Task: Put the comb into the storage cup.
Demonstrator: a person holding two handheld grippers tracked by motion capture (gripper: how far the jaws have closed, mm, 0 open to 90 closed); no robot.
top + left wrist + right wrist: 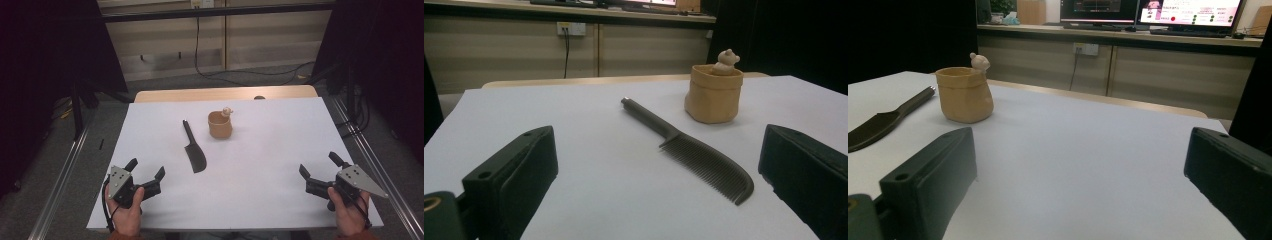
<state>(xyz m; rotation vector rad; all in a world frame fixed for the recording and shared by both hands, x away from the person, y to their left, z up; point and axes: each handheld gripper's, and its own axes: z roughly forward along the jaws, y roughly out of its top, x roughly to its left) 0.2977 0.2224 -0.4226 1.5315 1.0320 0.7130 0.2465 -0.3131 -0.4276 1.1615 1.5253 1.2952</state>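
Both grippers sit at the near edge of the table, jaws spread wide with nothing between them. From the high view, the left gripper (146,173) is at the near left corner, held in the person's left hand (125,210), and the right gripper (320,172) is at the near right corner, held in the right hand (347,212); they are well apart from each other and from the things farther up the table.

Largest of what lies before them is the white table sheet (260,165), which covers nearly the whole top, with a strip of pale wood showing along its far edge.

Next comes the dark comb (194,148), lying flat left of the middle, its handle pointing to the far side and its toothed part toward the near side. From the left gripper view it lies just ahead.

Smaller is the tan cup (220,125), upright, just right of the comb's handle and not touching it.

Smallest is a pale little figure (227,111) perched at the cup's far right rim.
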